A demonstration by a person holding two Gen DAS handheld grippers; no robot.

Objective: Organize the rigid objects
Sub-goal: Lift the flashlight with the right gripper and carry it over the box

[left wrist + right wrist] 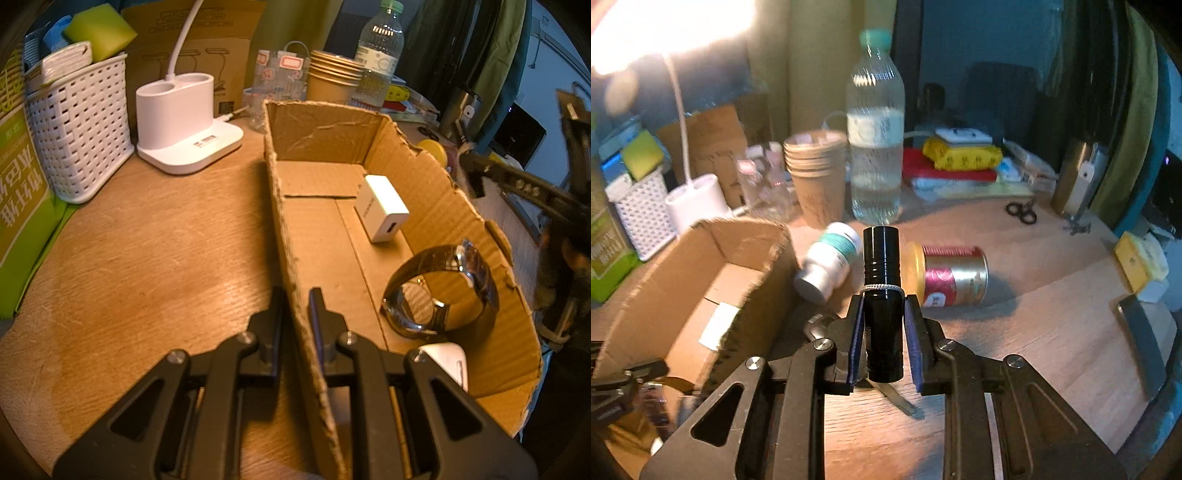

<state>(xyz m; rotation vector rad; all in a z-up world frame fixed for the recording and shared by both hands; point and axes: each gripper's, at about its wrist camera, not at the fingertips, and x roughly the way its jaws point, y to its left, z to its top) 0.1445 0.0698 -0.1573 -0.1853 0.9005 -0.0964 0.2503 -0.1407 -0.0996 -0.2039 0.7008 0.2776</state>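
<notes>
The left gripper [295, 295] is clamped on the near left wall of the cardboard box [291, 236], one finger outside and one inside. Inside the box lie a white charger [382, 206] toward the far end, a metal wristwatch [439, 291] standing on edge near the right wall, and a white object [448, 360] at the near end, partly hidden.

The right gripper [884, 295] is closed on a black cylinder [881, 295], flashlight-like, with a thin cord looped round its body; it is held above the table, to the right of the box.

Beyond it on the wooden table [1034, 332] lie a white pill bottle [829, 264] and a gold-and-pink can [951, 275], both on their sides. Farther back stand a water bottle [875, 147], stacked paper cups [816, 173], scissors [1021, 210] and a white lamp base [184, 122] beside a white woven basket [79, 125].

A green package [18, 192] at far left carries large Chinese characters, upside down; the charger's and lamp's labels are too small to read. The room behind is dim and cluttered.
</notes>
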